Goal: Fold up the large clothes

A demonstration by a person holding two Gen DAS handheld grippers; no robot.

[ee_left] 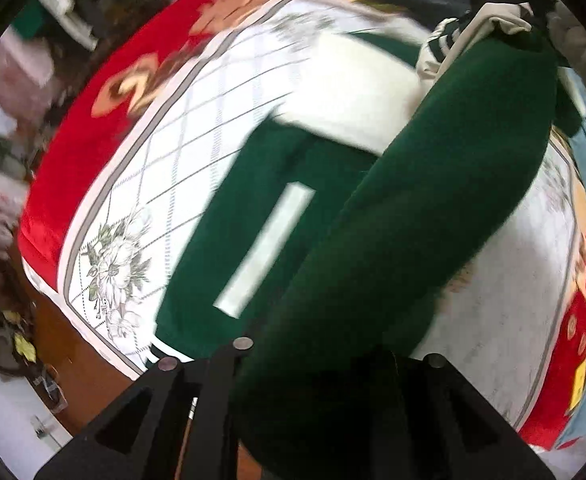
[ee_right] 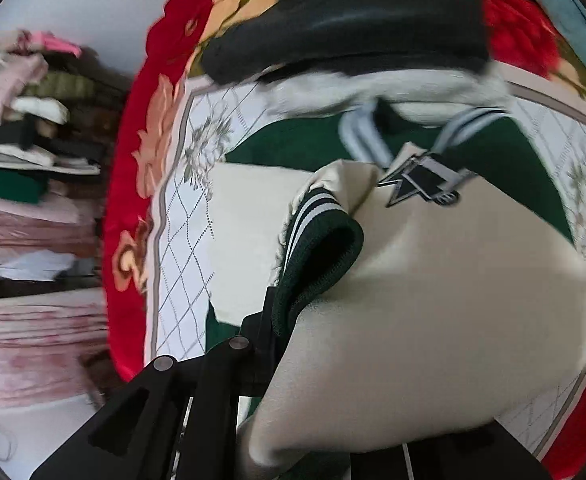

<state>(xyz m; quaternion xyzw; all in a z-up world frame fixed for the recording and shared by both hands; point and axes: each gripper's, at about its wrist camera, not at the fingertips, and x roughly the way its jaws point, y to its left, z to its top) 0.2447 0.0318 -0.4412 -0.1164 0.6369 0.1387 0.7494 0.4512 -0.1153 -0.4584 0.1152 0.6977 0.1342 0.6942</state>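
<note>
1. Two claws each grip part of one green and cream jacket (ee_left: 277, 216) that lies spread on a bed (ee_left: 165, 184).
2. Left claw (ee_left: 313, 392): a dark green fold of the jacket runs up out of its jaws toward the top right of the left wrist view, and the jaws are pinched on that fabric. Below and left of the fold, the green body panel with one white stripe (ee_left: 265, 248) lies flat on the bed.
3. Right claw (ee_right: 293, 360): its jaws are pressed on cream fabric beside a green ribbed cuff (ee_right: 317, 248) with white stripes. The cuff curls just above the claw, and the cream cloth drapes over its right side.
4. One star-shaped patch (ee_right: 417, 184) sits on the jacket past the cuff, near the striped collar.
5. One dark garment (ee_right: 345, 20) lies at the far end of the bed, beyond the collar.
6. Bed coverings: one white quilted sheet (ee_right: 181, 248) with grey flowers, lying over one red floral blanket (ee_right: 129, 184).
7. Shelves (ee_right: 33, 152) at the left of the right wrist view hold stacked folded cloth; the blur prevents a count.
</note>
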